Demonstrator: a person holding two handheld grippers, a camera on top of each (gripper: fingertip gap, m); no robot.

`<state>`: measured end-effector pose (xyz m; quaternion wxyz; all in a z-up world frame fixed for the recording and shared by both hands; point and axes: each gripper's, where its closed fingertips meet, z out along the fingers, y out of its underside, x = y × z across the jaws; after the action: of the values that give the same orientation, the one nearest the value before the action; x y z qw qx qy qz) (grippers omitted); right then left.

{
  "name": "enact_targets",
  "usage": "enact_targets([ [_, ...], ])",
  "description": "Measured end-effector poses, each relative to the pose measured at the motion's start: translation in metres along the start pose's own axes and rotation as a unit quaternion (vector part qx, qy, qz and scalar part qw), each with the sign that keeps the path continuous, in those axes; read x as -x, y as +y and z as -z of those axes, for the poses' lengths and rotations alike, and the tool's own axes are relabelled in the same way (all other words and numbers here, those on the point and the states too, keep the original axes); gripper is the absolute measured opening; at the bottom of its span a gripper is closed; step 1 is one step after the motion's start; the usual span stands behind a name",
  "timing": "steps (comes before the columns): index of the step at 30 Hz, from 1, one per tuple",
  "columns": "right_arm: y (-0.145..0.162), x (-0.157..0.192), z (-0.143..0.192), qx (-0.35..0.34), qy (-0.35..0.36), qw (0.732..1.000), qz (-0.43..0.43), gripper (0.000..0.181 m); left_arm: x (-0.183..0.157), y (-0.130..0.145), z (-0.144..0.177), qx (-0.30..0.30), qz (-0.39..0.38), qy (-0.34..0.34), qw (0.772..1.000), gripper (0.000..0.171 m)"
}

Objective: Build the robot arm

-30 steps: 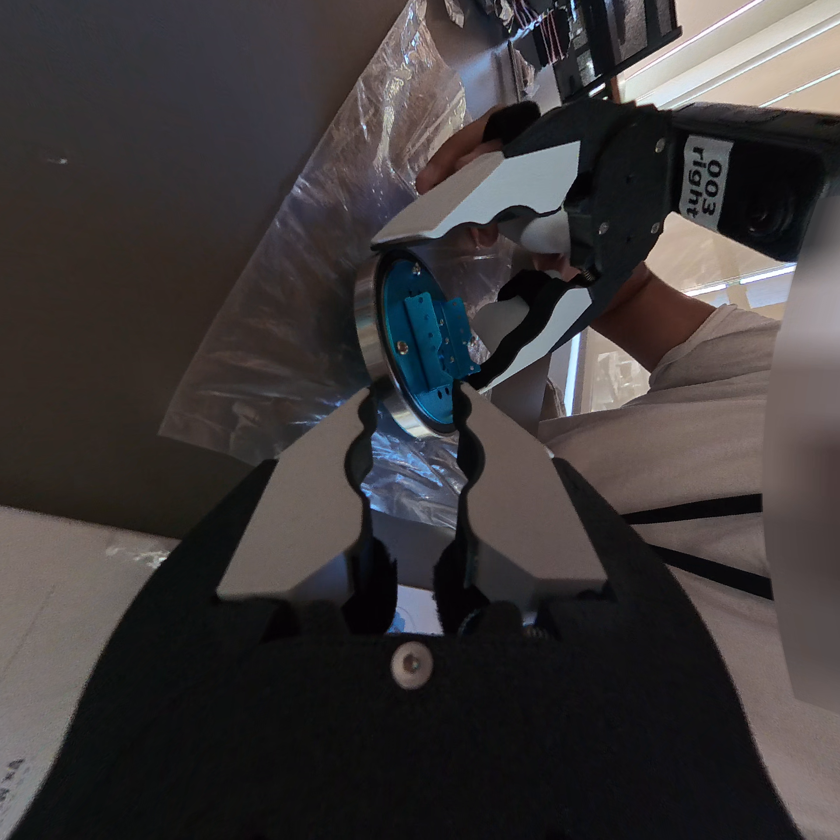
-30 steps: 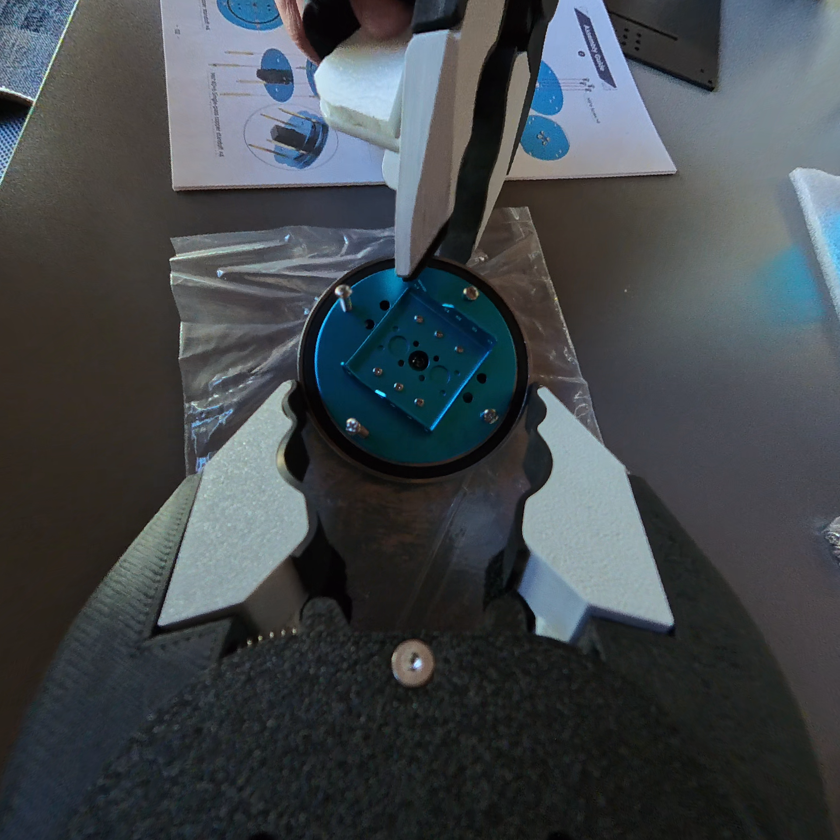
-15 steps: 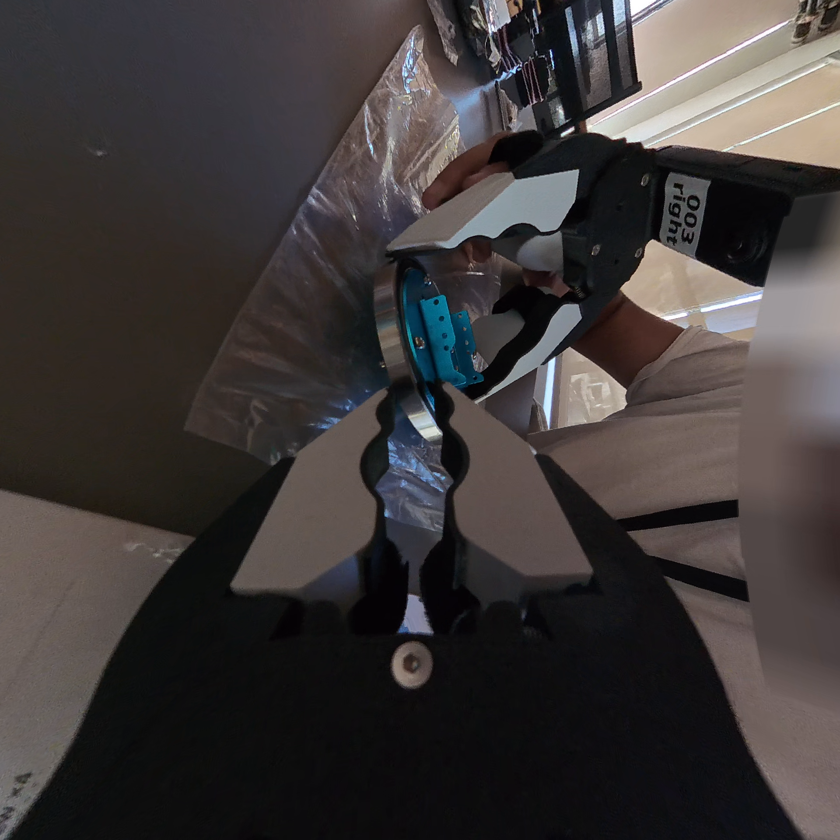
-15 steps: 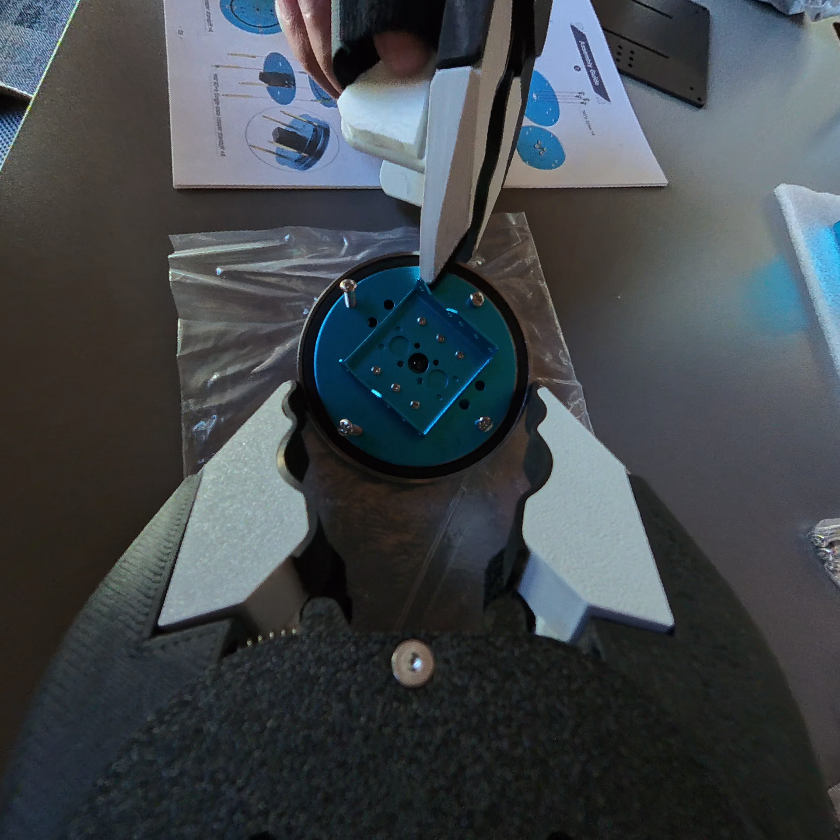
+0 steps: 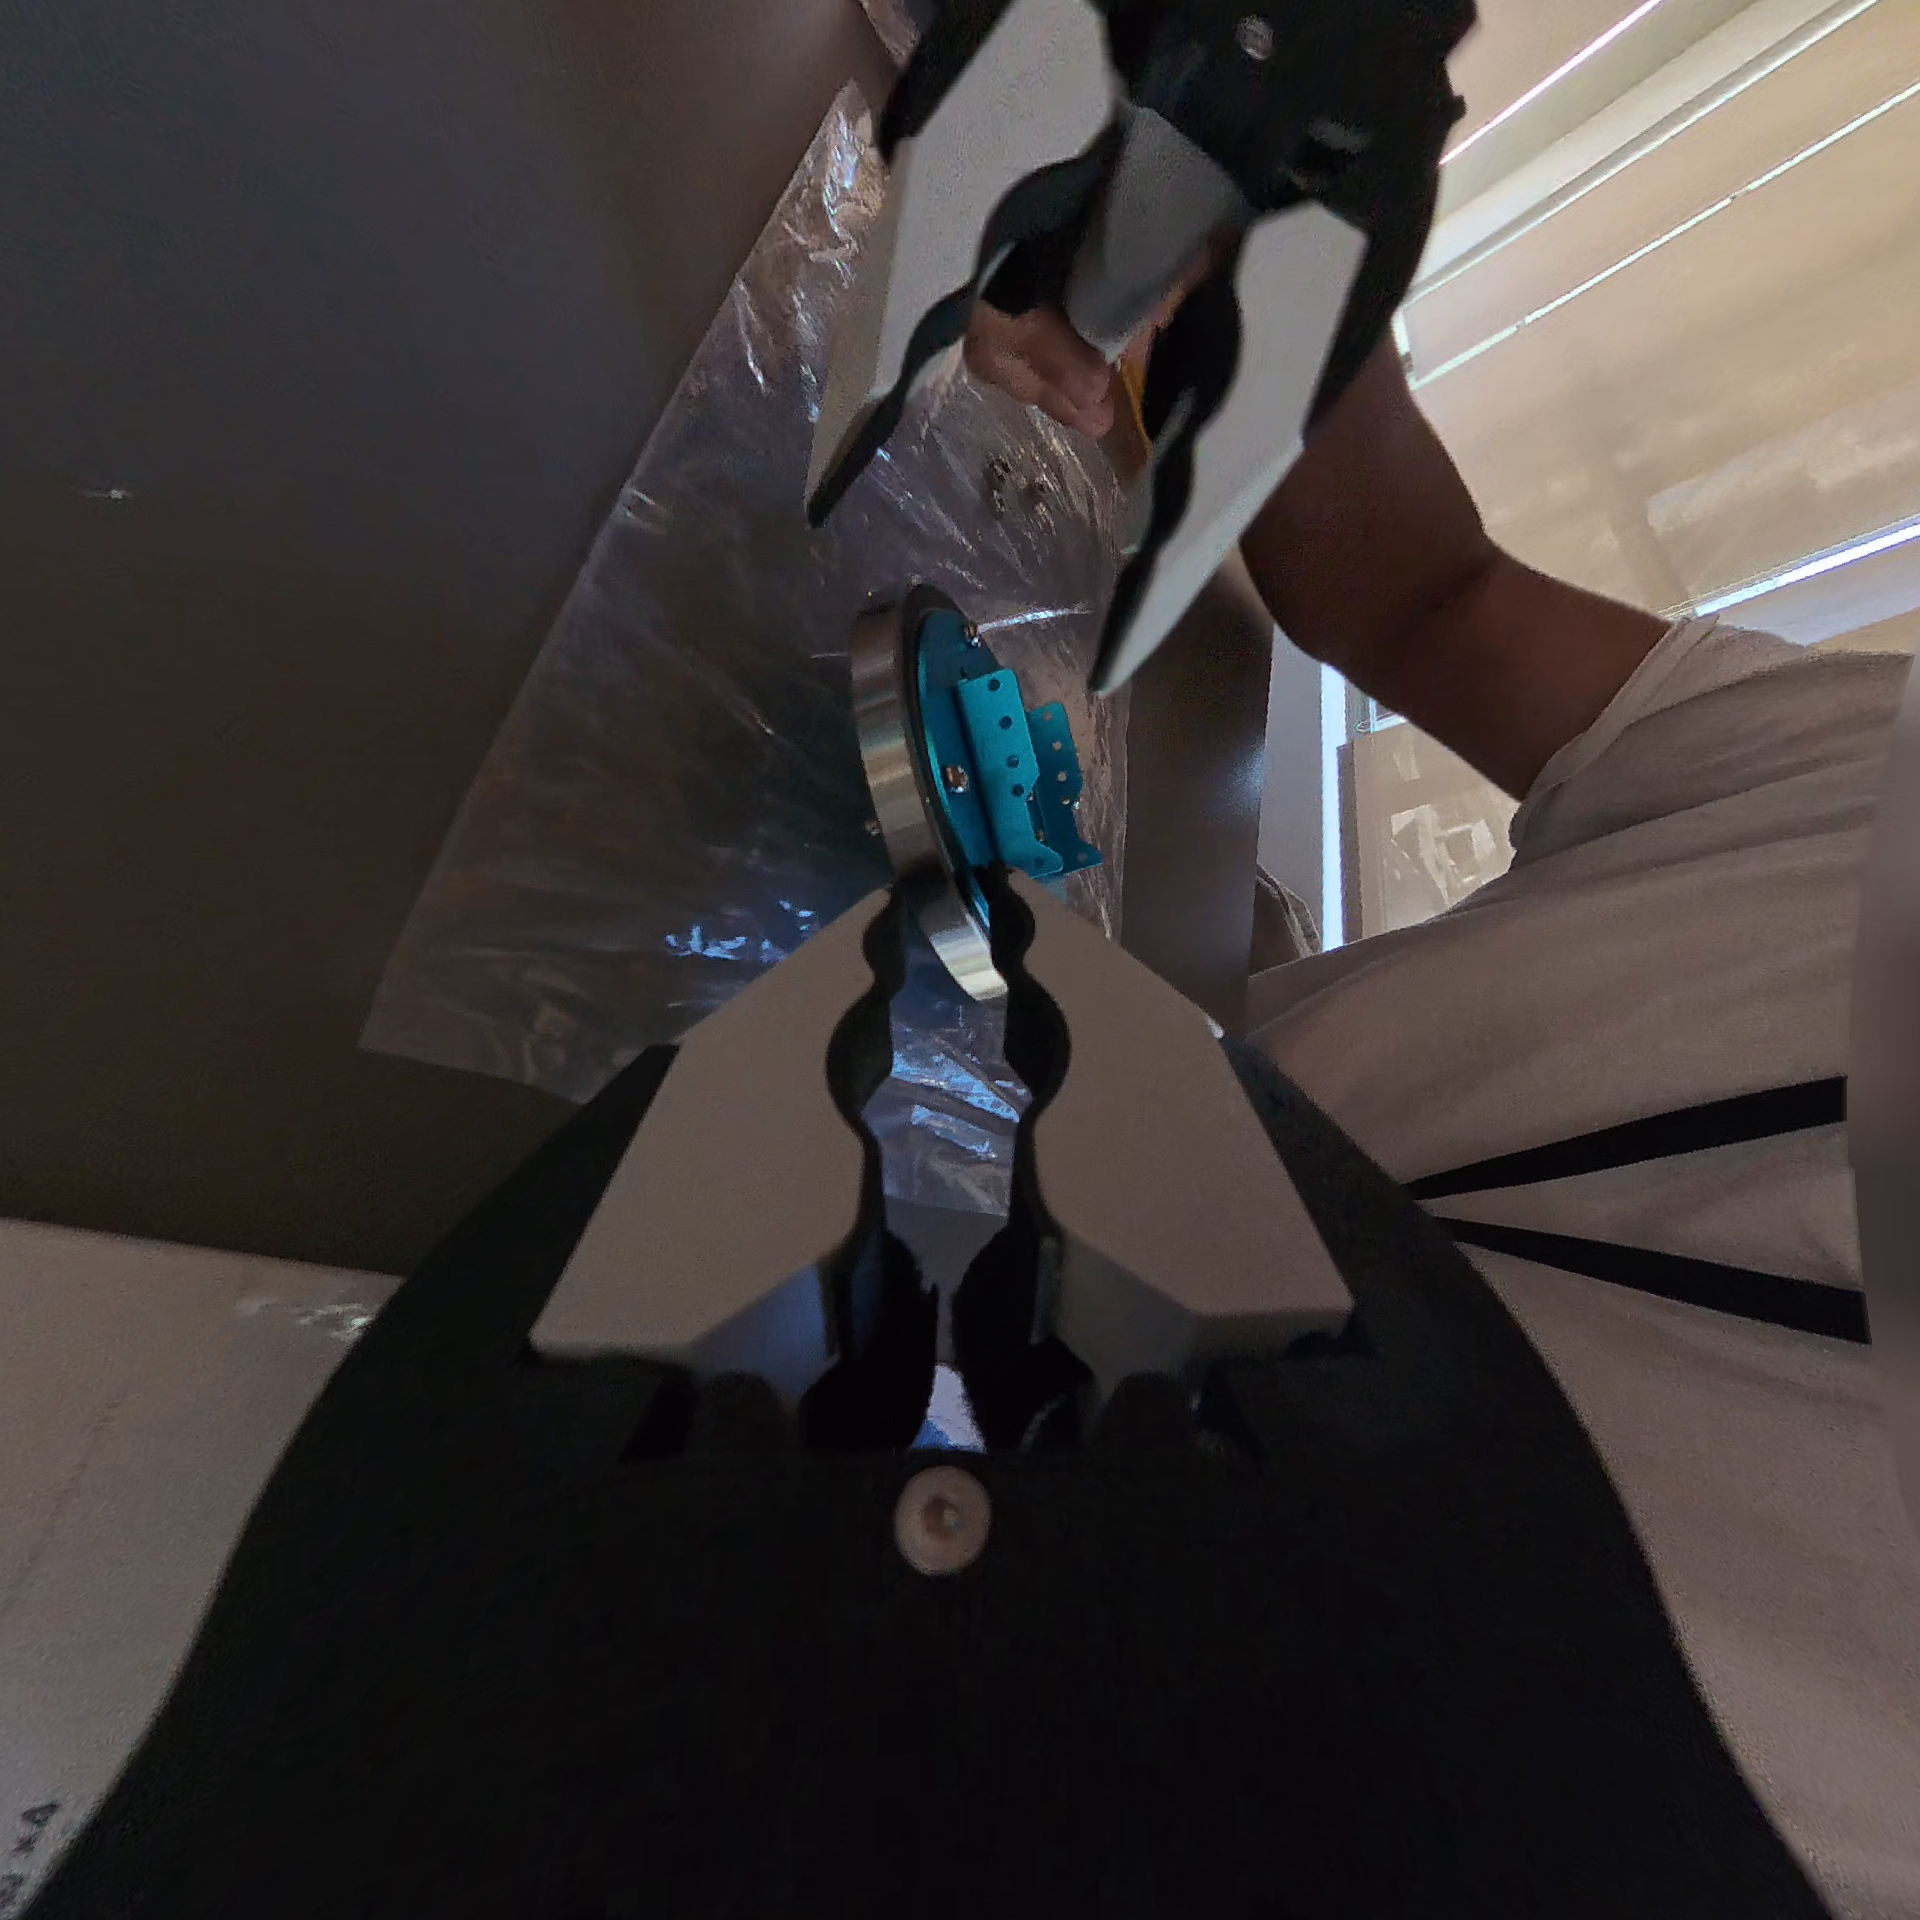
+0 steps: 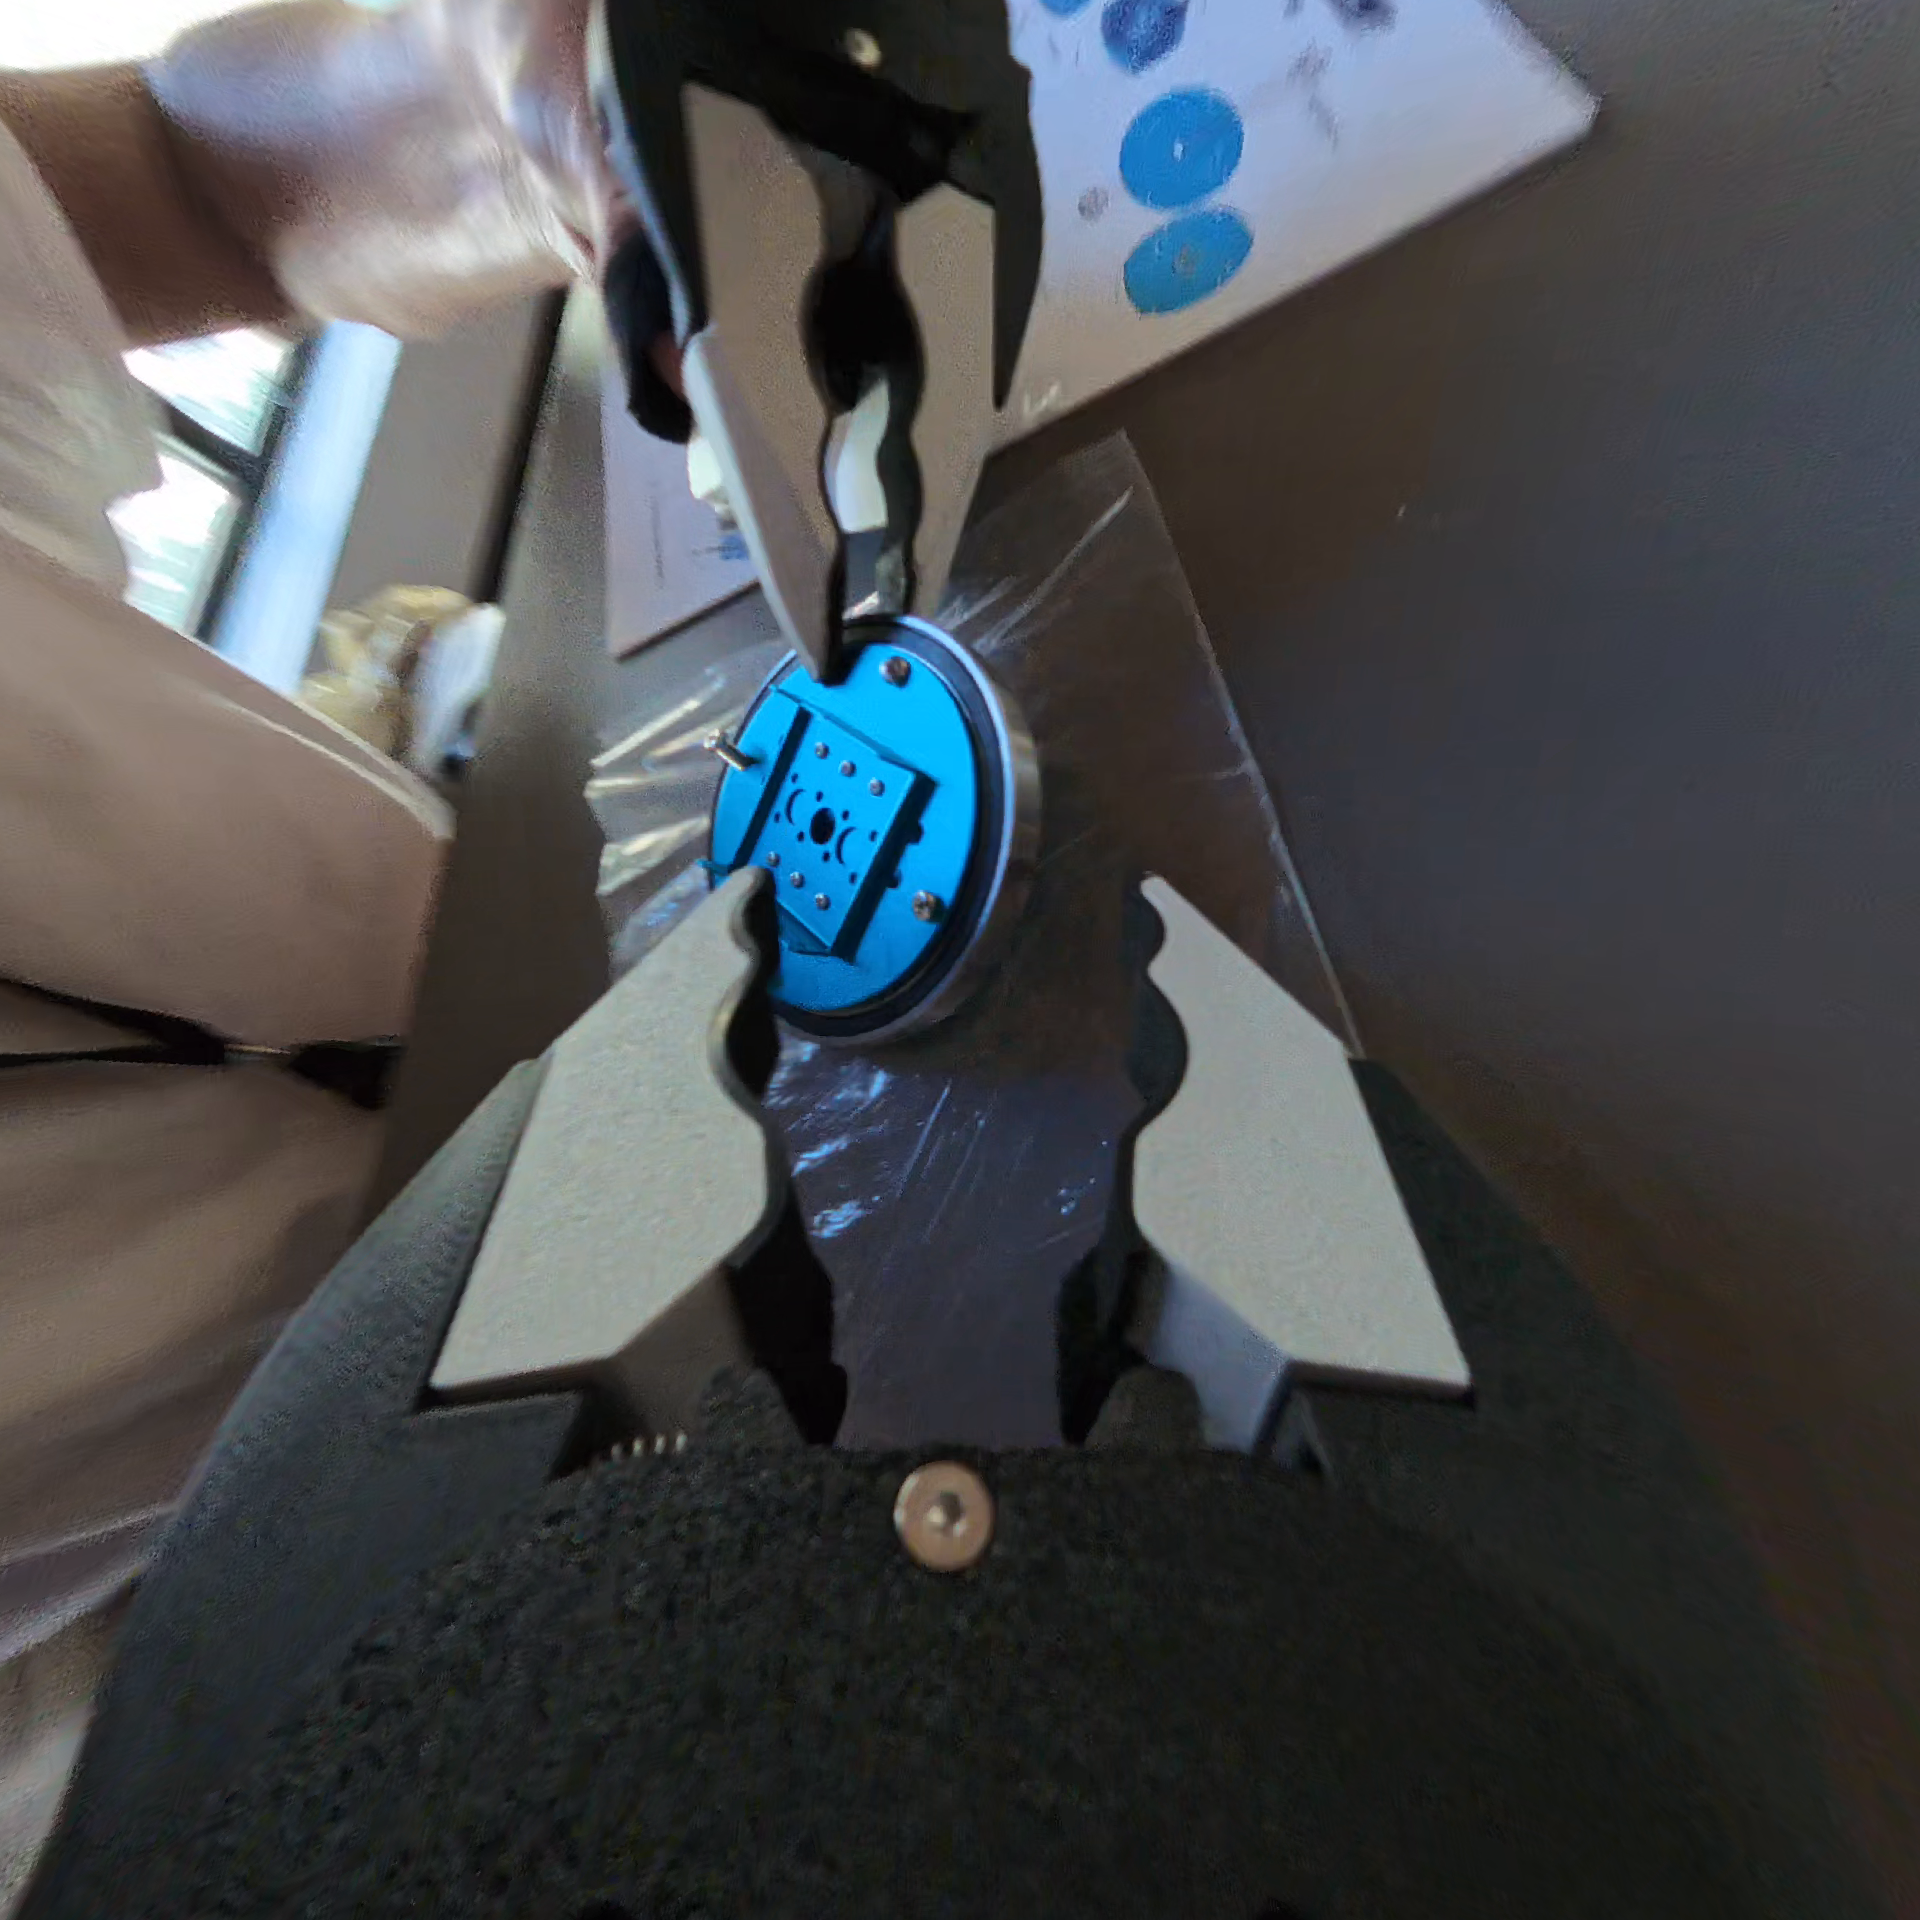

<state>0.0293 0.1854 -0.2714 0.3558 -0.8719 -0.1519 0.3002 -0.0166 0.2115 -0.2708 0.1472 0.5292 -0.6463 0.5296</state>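
A round disc with a silver rim, a blue face and a blue perforated bracket (image 5: 925, 748) lies on a clear plastic bag (image 5: 644, 790) on the dark table. My left gripper (image 5: 951, 914) is shut on the disc's rim. In the right wrist view the left gripper (image 6: 857, 634) pinches the disc's (image 6: 883, 852) far edge. My right gripper (image 6: 951, 894) is open, its jaws wide just in front of the disc and not gripping it. In the left wrist view the right gripper (image 5: 961, 592) hangs open above the disc. A small screw (image 6: 727, 750) sticks up from the blue face.
A white instruction sheet with blue drawings (image 6: 1299, 156) lies beyond the bag (image 6: 935, 1143) on the dark table (image 6: 1558, 727). Small loose screws (image 5: 1013, 483) sit in the bag. A person's forearm (image 5: 1403, 582) and light shirt (image 5: 1610, 935) are close by. One gripper's finger ends stand about 6 centimeters off the other's.
My right gripper has let go of the disc's sides, pulled back and rolled, staying open. My left gripper keeps its pinch on the rim. The disc stays on the bag.
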Motion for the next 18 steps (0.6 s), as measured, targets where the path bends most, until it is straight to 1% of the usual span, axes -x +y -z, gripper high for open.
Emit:
enact_targets([
  [2,-0.003,0.007,0.0,-0.007,-0.098,0.991,-0.087,0.049,-0.002,0.0,0.001,-0.003,-0.009,0.0,1.0,0.014],
  [3,-0.003,0.011,0.001,-0.007,-0.13,0.985,-0.117,0.045,-0.002,0.0,0.001,-0.006,-0.013,0.0,1.0,0.014],
  [4,0.001,0.011,0.003,-0.002,-0.139,0.981,-0.134,0.043,-0.003,0.0,0.001,-0.009,-0.016,0.0,1.0,0.014],
  [6,0.01,0.009,0.006,0.004,-0.121,0.983,-0.141,0.043,-0.003,0.001,0.001,-0.012,-0.022,0.001,1.0,0.014],
  [9,0.028,0.011,0.005,0.033,-0.099,0.983,-0.148,0.044,-0.003,0.001,0.001,-0.016,-0.026,0.008,0.999,0.014],
  [12,0.026,0.018,0.0,0.03,-0.112,0.981,-0.157,0.041,-0.002,-0.001,0.0,-0.017,-0.027,0.013,0.999,0.013],
  [13,0.026,0.019,-0.003,0.034,-0.116,0.98,-0.158,0.038,-0.002,-0.002,0.0,-0.017,-0.027,0.013,0.999,0.013],
  [15,0.026,0.019,-0.006,0.042,-0.111,0.98,-0.157,0.037,0.0,-0.002,0.0,-0.017,-0.016,0.012,1.0,0.014],
  [18,0.025,0.017,-0.006,0.031,-0.113,0.978,-0.174,0.035,0.002,-0.004,0.001,-0.023,0.003,0.012,1.0,0.013],
])
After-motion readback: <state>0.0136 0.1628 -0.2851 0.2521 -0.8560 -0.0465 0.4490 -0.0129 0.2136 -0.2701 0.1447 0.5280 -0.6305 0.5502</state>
